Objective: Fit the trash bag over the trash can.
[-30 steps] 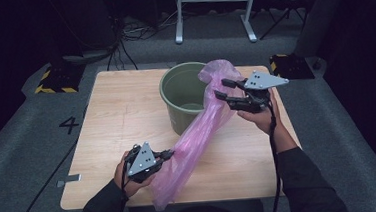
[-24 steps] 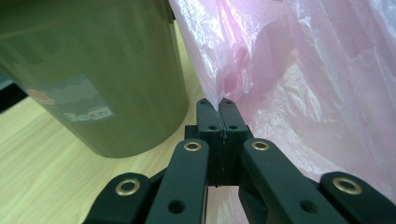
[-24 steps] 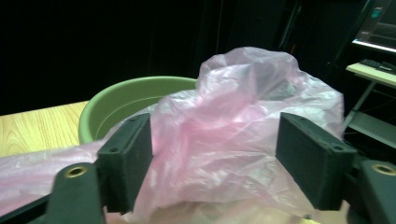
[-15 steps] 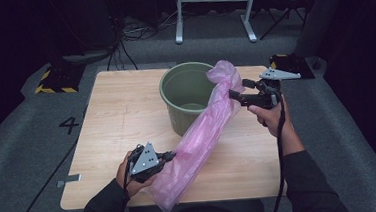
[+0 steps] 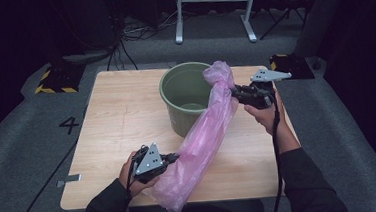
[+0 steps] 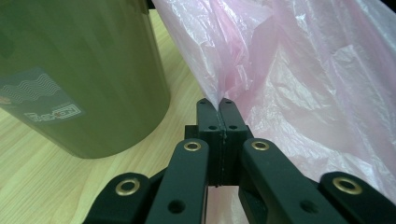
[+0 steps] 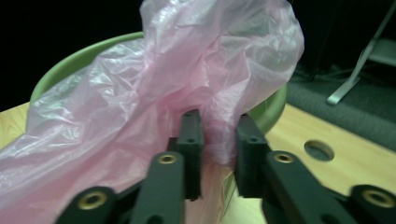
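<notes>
Dark room, grey carpet, cables and a metal stand (image 5: 215,11) behind a pale wooden counter (image 5: 122,120).

Green bucket (image 5: 185,101) stands upright near the counter's far middle. Pink plastic bag (image 5: 206,140) lies as one long bunched roll, its long axis running diagonally from the near edge by the left hand up to the bucket's right rim, where its top end drapes against the rim.

Left tongs (image 5: 172,158): jaws pressed fully together on a thin fold of the bag's lower part, seen close in the left gripper view (image 6: 218,105). Bucket wall just beside them there.

Right tongs (image 5: 234,92): at the bag's upper end, beside the bucket's rim. Jaws have just been closing; right gripper view (image 7: 217,128) shows a gathered neck of film between them, narrow gap, pads look to be pinching it.

Judgement: bag is strung between the two hands, right one nearer the bucket mouth. Next move likely turns on carrying the upper end leftward over the opening. Rim directly below the bunched top could snag the film.
</notes>
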`<state>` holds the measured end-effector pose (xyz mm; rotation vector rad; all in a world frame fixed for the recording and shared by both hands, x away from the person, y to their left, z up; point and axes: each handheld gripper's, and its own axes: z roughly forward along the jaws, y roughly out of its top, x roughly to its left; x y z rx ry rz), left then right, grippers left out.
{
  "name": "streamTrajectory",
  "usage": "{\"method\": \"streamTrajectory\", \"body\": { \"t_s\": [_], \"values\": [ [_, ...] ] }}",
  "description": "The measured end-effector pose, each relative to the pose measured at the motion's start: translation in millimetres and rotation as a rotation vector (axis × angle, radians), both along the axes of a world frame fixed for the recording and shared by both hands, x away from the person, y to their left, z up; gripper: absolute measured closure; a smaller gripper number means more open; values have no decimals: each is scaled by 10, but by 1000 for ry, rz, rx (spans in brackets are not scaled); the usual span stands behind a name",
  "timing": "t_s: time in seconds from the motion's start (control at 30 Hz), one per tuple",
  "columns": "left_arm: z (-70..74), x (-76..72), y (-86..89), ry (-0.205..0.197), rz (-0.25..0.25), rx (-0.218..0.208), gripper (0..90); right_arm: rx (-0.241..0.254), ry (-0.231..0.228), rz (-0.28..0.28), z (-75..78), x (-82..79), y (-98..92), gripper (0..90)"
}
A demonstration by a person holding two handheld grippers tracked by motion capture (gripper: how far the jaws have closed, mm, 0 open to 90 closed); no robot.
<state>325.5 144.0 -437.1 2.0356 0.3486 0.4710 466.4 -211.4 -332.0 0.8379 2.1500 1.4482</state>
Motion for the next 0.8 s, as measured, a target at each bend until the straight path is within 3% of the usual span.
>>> {"method": "streamTrajectory", "body": {
  "t_s": [0.03,0.1,0.2,0.27,0.3,0.37,0.57,0.63,0.67,0.73,0.8],
  "values": [
    [14,2,2,4,-2,-13,900,-29,-14,-12,66,-23,34,856],
    [25,0,6,0,-4,-11,900,-32,-28,3,92,-38,46,871],
    [61,-25,30,-10,-6,-23,900,-46,-65,85,192,-81,134,886],
    [99,-53,77,-26,3,-23,899,-77,-60,134,270,-43,271,887],
    [99,-53,77,-26,3,-23,899,-77,-60,134,270,-43,271,887],
    [122,-61,120,-27,7,-28,899,-129,-61,157,335,3,385,887],
    [141,-64,154,-34,11,-35,899,-254,-26,215,398,200,689,887],
    [147,-72,156,-39,12,-36,899,-257,-21,222,405,215,708,887],
    [161,-77,168,-39,9,-40,899,-283,10,238,408,278,771,887],
    [179,-75,185,-41,10,-57,899,-301,22,238,400,300,794,885],
    [194,-82,206,-42,8,-72,899,-362,54,236,367,361,852,878]
  ]
}}
